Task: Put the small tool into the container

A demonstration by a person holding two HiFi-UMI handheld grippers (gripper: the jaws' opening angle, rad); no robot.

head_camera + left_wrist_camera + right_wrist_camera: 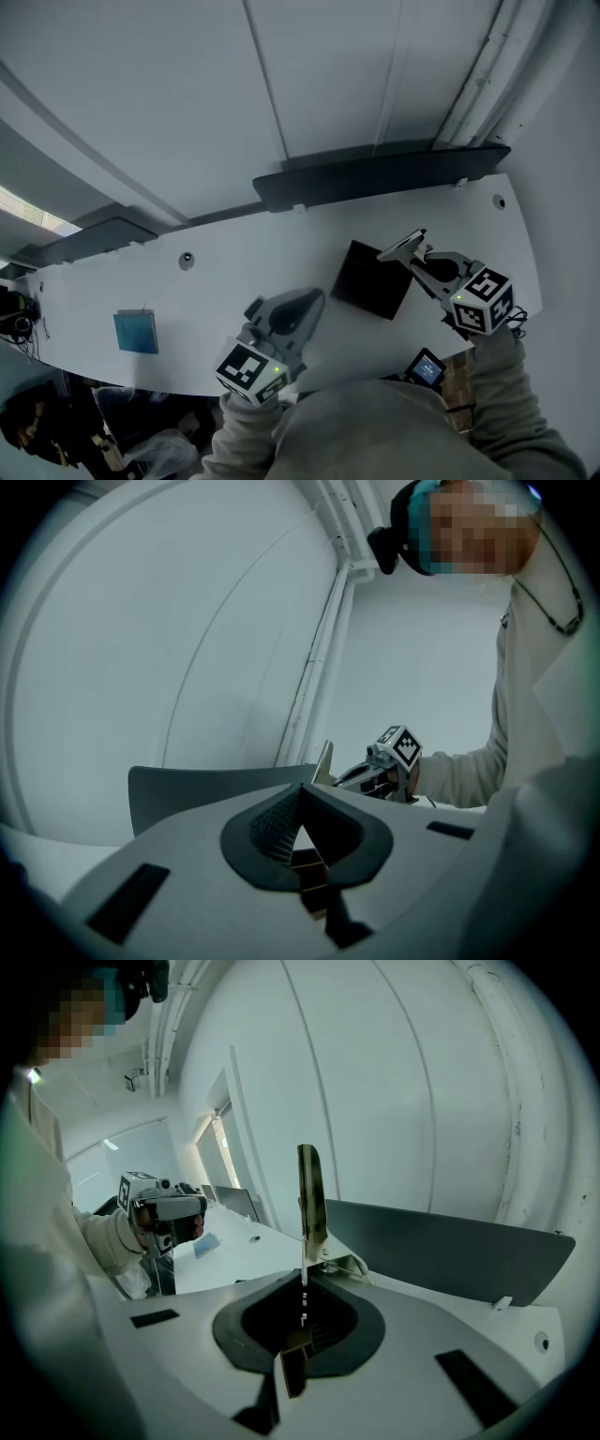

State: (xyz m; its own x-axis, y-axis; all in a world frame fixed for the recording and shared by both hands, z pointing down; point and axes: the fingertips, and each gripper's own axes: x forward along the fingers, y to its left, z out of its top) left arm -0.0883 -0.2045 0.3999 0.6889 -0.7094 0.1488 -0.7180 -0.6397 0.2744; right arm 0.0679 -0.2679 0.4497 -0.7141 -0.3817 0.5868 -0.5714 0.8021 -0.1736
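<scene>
Two handheld grippers are over a white table (234, 253). The right gripper (412, 248), at the right of the head view, has its jaws closed tight on the small tool (398, 247). This is a thin, flat metal piece that projects past the jaw tips. In the right gripper view the tool (310, 1194) stands upright out of that gripper (304, 1283), its blade narrow and pale.

In the head view the tool lies over the upper right corner of the container (368, 283), a black square box on the table. Contact between the two cannot be determined.

The left gripper (314, 298) is at lower centre, left of the container and apart from it. Its own view shows the jaws (302, 794) brought together with nothing between them.

A blue card (137, 331) lies flat at the left of the table, well apart from the container. A dark panel (375, 173) runs along the table's far edge.
</scene>
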